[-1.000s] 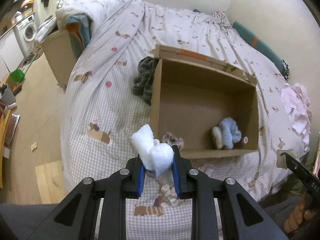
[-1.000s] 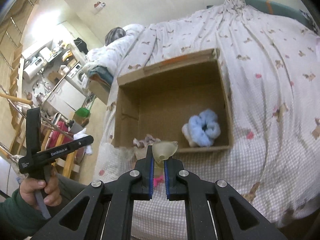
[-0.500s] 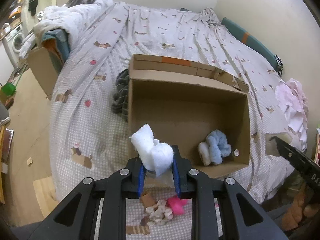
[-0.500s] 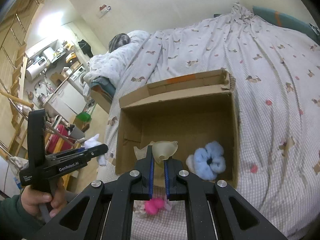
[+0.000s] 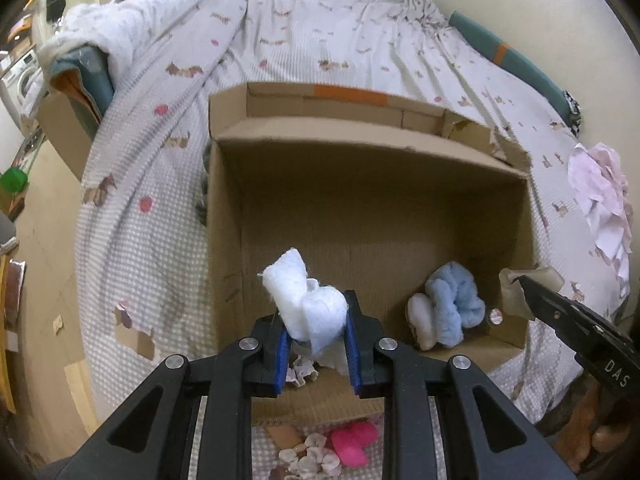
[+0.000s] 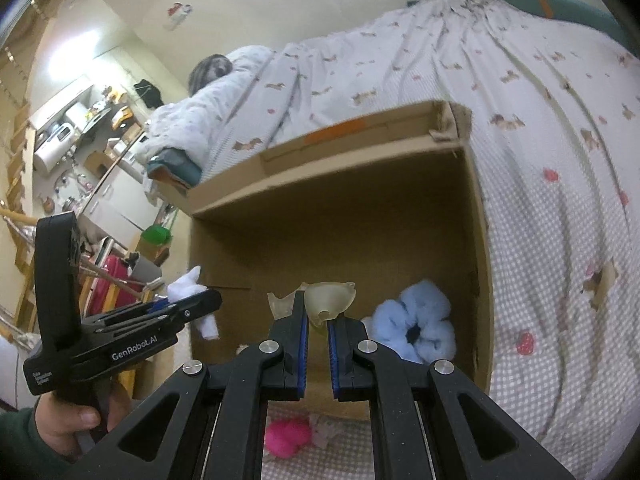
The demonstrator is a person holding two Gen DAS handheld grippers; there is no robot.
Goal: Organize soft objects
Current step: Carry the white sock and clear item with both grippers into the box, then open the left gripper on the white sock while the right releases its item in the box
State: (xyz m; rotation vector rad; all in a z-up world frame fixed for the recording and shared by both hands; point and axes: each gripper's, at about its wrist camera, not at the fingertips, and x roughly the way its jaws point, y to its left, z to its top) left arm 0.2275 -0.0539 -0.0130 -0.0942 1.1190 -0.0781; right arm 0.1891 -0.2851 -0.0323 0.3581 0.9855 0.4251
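An open cardboard box lies on the bed, also in the right wrist view. My left gripper is shut on a fluffy white soft piece held over the box's near left part. My right gripper is shut on a pale beige translucent soft piece over the box's near side; it shows at the right of the left wrist view. A light blue fluffy scrunchie lies inside the box, near right. A pink soft object lies on the bed in front of the box.
A floral scrunchie lies beside the pink object. The patterned bedspread surrounds the box. Pink cloth lies at the right, a dark knit item behind the box's left wall. The floor is at the left.
Both grippers have moved forward with their pieces, from in front of the box to over its near side. The box now fills more of both views.
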